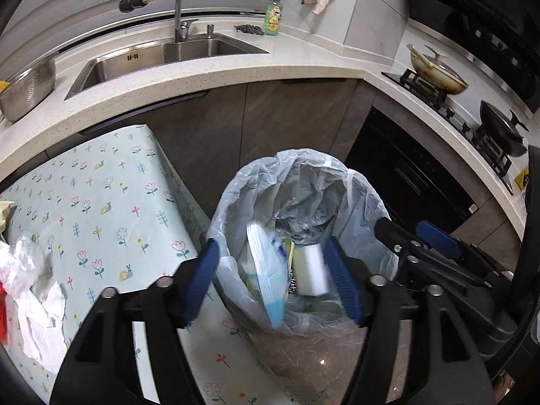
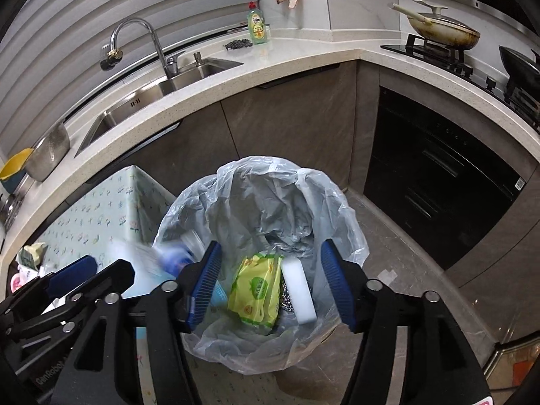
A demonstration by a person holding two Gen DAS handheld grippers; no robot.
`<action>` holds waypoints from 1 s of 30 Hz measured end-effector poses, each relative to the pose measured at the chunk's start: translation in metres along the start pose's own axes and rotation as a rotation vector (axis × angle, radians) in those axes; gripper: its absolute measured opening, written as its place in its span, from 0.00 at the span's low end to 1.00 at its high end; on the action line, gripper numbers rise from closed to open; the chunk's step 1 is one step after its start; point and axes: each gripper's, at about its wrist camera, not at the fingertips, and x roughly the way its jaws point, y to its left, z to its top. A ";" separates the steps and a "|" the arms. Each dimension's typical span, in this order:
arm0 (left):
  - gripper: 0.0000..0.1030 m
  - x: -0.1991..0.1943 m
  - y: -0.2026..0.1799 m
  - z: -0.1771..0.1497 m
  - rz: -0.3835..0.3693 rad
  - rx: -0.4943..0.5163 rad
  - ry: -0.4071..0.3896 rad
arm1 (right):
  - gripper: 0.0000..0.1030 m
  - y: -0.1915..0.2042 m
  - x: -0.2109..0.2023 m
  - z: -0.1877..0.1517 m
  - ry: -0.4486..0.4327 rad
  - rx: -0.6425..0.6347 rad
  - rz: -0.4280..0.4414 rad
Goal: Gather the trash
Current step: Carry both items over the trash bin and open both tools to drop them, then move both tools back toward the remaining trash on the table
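A trash bin lined with a clear plastic bag [image 1: 357, 182] [image 2: 324, 195] stands on the floor beside a small table. Inside lie a yellow-green wipes pack [image 2: 256, 287], a white sponge block [image 2: 298, 290] [image 1: 310, 268] and something metallic between them. A blurred white and blue packet [image 1: 266, 276] hangs in the air between my left gripper's open fingers [image 1: 275, 280], above the bin; it also shows blurred in the right wrist view [image 2: 145, 266]. My right gripper [image 2: 270, 283] is open and empty over the bin.
The table has a floral cloth [image 1: 108, 209] with crumpled white tissues and plastic [image 1: 33, 290] on its left part. Behind are a counter with a sink [image 1: 162, 57], a dish soap bottle [image 1: 273, 17], a metal colander [image 1: 27, 91] and a stove with pans [image 1: 438, 74].
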 end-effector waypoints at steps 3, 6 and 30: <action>0.67 -0.005 0.005 0.001 0.010 -0.007 -0.009 | 0.61 0.000 -0.005 0.002 -0.010 -0.003 -0.003; 0.67 -0.012 0.011 0.000 0.018 -0.018 -0.018 | 0.61 0.003 -0.013 0.002 -0.021 -0.006 -0.001; 0.75 -0.120 0.126 -0.065 0.241 -0.160 -0.056 | 0.71 0.122 -0.085 -0.050 -0.048 -0.221 0.085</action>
